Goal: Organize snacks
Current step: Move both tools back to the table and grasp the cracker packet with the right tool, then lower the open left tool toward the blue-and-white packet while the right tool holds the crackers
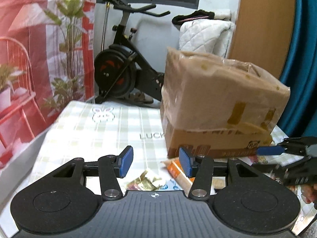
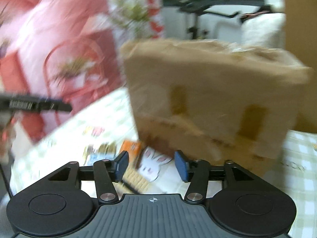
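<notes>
A taped brown cardboard box (image 1: 216,103) stands on the checked tablecloth (image 1: 95,130); it also fills the blurred right wrist view (image 2: 214,99). My left gripper (image 1: 156,163) is open and empty above snack packets: an orange cracker pack (image 1: 178,171) and a gold-wrapped snack (image 1: 145,180). My right gripper (image 2: 151,165) is open and empty over the orange cracker pack (image 2: 132,148) and a rabbit-print packet (image 2: 154,163). The right gripper also shows at the right edge of the left wrist view (image 1: 293,152).
An exercise bike (image 1: 122,63) stands behind the table. A red and white printed curtain (image 1: 39,49) hangs at the left. A white quilted cloth (image 1: 204,35) and a wooden panel (image 1: 263,25) are behind the box.
</notes>
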A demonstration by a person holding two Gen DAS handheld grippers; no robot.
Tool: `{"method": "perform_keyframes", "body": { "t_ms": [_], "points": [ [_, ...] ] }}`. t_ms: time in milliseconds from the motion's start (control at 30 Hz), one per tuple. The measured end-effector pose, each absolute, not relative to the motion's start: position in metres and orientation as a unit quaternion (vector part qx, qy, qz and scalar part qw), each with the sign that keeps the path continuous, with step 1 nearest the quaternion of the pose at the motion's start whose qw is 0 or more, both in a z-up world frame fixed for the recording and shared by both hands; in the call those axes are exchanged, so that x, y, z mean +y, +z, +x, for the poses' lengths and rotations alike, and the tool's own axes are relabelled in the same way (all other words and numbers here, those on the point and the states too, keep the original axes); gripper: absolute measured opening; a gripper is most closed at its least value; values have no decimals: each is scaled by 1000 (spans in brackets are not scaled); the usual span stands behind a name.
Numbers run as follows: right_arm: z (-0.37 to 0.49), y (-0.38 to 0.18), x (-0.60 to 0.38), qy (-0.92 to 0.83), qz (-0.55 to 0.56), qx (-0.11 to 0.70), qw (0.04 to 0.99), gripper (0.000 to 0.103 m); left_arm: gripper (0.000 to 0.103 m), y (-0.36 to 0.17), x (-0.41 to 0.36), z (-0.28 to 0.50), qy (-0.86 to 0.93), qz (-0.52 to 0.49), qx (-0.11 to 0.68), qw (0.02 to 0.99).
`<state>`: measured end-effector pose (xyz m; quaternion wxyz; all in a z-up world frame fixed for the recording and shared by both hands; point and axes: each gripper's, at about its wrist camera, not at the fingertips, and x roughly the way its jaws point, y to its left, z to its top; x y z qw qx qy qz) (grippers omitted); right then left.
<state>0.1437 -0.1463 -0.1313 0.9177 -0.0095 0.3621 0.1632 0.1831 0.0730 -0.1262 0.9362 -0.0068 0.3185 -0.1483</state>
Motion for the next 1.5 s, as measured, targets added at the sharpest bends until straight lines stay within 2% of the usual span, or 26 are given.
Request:
{"method": "perform_keyframes", "body": {
  "t_ms": [233,467,600,967,1133,1500],
  "points": [
    [169,-167,-105,238,-74,423,871,69,53,-149,75,183,-156,-10,338,928],
    [192,-190,-100,255,-74,461,847,70,53,-161,78,183,-161,-19,349,923],
    [192,-199,-110,250,-38,470,845,67,53,-168,78,184,-168,-17,356,919],
    [158,-205,-143,133,27,448,883,44,53,-185,70,189,-181,-7,375,909],
    [142,-211,-156,62,39,431,899,44,53,-191,63,190,-187,3,378,907],
    [122,-222,-160,56,57,389,918,46,54,-207,47,194,-212,61,390,894]
  ]
}}
